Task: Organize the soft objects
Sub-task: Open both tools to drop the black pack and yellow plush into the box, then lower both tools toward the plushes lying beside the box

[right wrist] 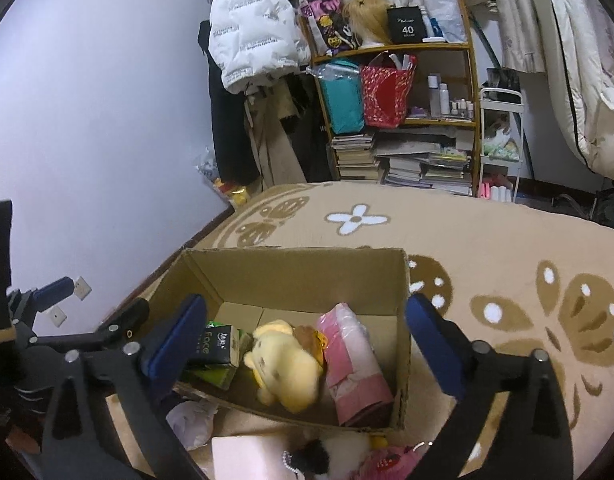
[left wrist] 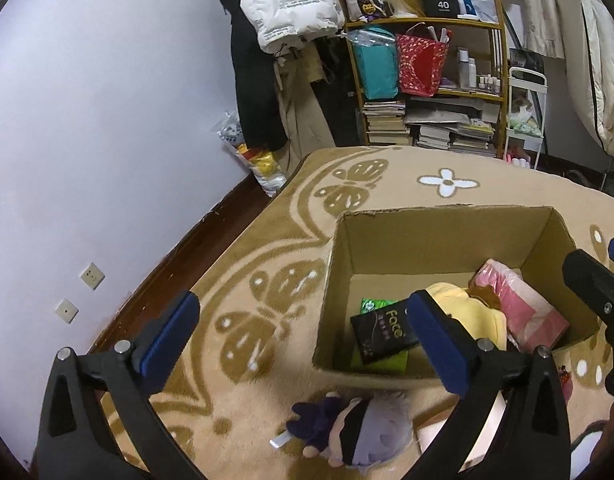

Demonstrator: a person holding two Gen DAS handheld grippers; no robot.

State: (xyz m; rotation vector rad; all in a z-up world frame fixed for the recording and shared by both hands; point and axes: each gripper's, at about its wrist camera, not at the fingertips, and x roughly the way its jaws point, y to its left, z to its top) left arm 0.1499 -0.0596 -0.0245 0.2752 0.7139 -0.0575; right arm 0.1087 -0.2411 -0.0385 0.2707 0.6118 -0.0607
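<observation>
Plush toys and tissue packs, the soft things of the task, lay partly in a cardboard box (right wrist: 291,276) and partly on the rug in front of it, and neither gripper held any of them. The left gripper (left wrist: 303,336) had its blue-padded fingers (left wrist: 169,334) spread wide and empty above the box's near left corner, and the right gripper (right wrist: 307,336) stood equally wide and empty over the box's near wall, its blue pads (right wrist: 433,350) touching nothing. Inside the box, a yellow plush dog (right wrist: 287,364) lay on its side in the middle, touching a pink tissue pack (right wrist: 353,360) that leaned against the right wall. At the left end a black "Face" tissue pack (left wrist: 385,330) rested on top of a green pack (left wrist: 381,358). On the rug, just outside the box's near wall, lay a plush doll (left wrist: 361,430) with pale hair, a black blindfold and dark blue clothes. Close by, in the right wrist view, were a pale pink pack (right wrist: 247,458) and a black-and-white plush (right wrist: 331,454), both cut off by the lower edge. The box sat near the left edge of the beige butterfly-patterned rug (right wrist: 507,240). Beyond the rug's far edge stood a wooden shelf (right wrist: 473,80) crowded with bags, bottles and stacked books, beside a hanging white puffer jacket (right wrist: 251,36).
</observation>
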